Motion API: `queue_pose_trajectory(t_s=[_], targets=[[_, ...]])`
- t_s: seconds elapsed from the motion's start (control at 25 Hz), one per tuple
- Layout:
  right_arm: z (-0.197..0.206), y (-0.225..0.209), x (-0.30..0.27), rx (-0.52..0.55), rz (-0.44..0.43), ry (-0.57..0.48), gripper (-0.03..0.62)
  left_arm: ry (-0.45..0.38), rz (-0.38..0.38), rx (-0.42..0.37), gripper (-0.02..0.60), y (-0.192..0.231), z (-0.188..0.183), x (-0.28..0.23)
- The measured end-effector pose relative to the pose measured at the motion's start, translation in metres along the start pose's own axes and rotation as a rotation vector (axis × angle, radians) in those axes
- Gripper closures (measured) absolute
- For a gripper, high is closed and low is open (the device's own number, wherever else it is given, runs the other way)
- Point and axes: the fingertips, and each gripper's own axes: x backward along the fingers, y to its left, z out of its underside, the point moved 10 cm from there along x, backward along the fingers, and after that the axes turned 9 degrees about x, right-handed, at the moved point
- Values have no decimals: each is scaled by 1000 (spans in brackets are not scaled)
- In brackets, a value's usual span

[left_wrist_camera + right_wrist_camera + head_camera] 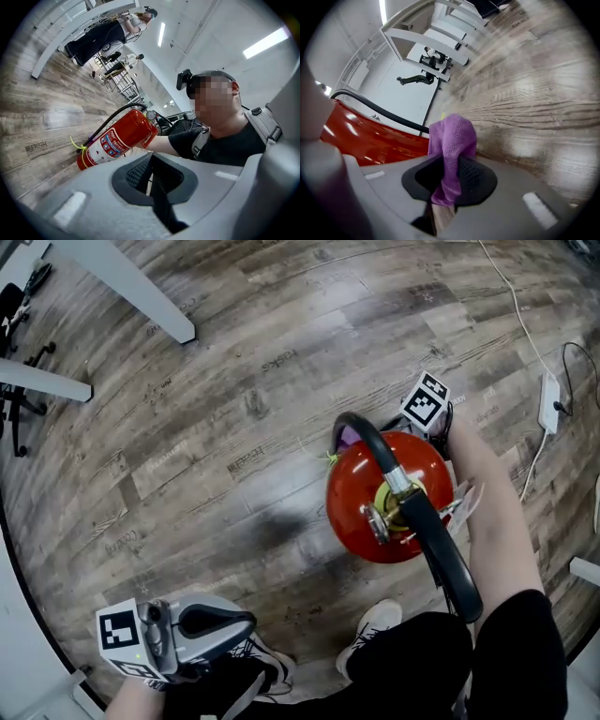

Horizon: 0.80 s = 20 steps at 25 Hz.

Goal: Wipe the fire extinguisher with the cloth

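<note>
Right gripper view: purple cloth between jaws (red extinguisher alongside)

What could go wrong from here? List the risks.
1. The extinguisher stands free on the floor. The left tongs, shut and empty, are away from it, so a hard wipe might tip it.
2. The right tongs pinch only a narrow fold of the cloth, so rubbing could pull it out.
3. The hose arcs over the top and might snag the cloth.
</note>
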Motion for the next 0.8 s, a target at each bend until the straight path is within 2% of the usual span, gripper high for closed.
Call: queue_pose_trajectory(t_s=[0.16,0.2,0.32,0.4,0.6,0.8], targets=[[-13,32,22,97,-28,-94,522,50,37,33,584,11,-14,-18],[-20,46,31,139,-44,-111,523,89,40,11,584,15,-19,-25],[-44,101,66,267,-87,-166,522,225,43,-135,584,24,-42,-56],[-58,144,91,354,-88,-203,522,257,76,-195,584,27,-59,-79],[-76,241,146,529,-14,-255,522,274,171,-281,584,11,-89,-123],[-66,299,163,613,83,-232,522,306,215,-334,584,-11,-98,-136]])
